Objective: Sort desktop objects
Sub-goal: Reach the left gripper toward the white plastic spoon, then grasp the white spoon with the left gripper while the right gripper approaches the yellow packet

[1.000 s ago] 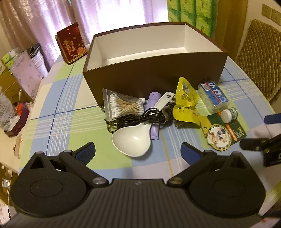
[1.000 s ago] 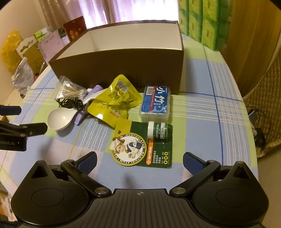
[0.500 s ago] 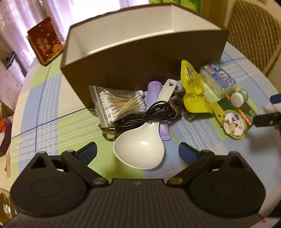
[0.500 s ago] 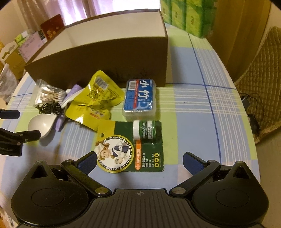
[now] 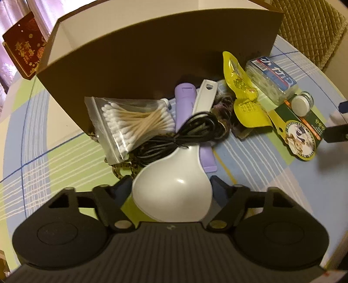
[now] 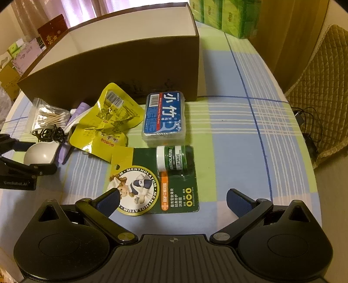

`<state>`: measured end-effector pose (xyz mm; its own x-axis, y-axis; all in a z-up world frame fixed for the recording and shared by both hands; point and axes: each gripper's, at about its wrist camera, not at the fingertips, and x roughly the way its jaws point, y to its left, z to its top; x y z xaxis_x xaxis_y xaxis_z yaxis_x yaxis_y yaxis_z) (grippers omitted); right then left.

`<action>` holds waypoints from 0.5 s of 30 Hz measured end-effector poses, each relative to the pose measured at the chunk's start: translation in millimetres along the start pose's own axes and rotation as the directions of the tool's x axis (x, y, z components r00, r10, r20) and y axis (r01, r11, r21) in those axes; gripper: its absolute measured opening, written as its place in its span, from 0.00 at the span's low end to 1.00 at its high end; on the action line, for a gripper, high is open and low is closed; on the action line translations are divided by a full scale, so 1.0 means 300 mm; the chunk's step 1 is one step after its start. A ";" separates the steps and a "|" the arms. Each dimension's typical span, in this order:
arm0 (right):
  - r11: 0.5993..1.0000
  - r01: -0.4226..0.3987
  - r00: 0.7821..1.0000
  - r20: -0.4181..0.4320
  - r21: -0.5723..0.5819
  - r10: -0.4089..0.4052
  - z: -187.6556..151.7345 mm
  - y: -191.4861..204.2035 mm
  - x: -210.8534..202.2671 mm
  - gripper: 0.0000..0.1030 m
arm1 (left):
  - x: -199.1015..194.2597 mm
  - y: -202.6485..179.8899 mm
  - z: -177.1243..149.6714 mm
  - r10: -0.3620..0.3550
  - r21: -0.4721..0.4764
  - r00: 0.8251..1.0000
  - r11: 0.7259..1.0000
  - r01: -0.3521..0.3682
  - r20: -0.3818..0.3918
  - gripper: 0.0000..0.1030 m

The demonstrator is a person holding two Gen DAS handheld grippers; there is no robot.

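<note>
A white spoon [image 5: 171, 196] lies on the checked tablecloth under a black cable [image 5: 191, 135]. My left gripper [image 5: 170, 187] is shut on the spoon's bowl, with a finger touching each side; the right wrist view shows this too. Behind it are a bag of cotton swabs [image 5: 130, 126], a purple tube [image 5: 184, 98], a yellow packet [image 5: 245, 104] and the brown open box [image 5: 152, 50]. My right gripper [image 6: 173, 200] hangs open over the Mentholatum card [image 6: 139, 191], which carries a lip salve jar [image 6: 171, 157]. A blue-labelled clear case [image 6: 164, 117] lies just beyond.
A red gift box [image 5: 24, 54] stands at the back left. Green cartons [image 6: 228, 15] sit behind the brown box. A quilted chair [image 6: 322, 87] is off the table's right edge, with cables [image 6: 304, 122] on the floor beside it.
My left gripper has moved forward and down to the spoon, and its fingers have shut on the bowl. My right gripper has moved closer to the Mentholatum card and stays open.
</note>
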<state>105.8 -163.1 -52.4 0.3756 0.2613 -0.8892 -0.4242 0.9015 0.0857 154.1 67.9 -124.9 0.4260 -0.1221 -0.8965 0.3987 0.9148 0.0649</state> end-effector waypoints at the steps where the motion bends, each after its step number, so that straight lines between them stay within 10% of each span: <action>1: 1.000 -0.001 1.000 -0.001 -0.001 0.001 0.000 0.001 0.001 0.98 | -0.004 -0.002 -0.004 -0.001 0.002 1.000 1.000 0.001 -0.001 0.69; 15: 0.999 -0.030 1.000 -0.009 -0.032 0.030 -0.008 0.028 -0.003 0.98 | -0.162 -0.016 -0.176 -0.054 -0.134 0.998 0.990 0.048 -0.041 0.68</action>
<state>99.8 -156.6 -51.9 0.3553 0.2851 -0.8902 -0.4612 0.8818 0.0983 88.7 89.7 -104.9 0.3705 -0.1555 -0.9157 0.3059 0.9513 -0.0378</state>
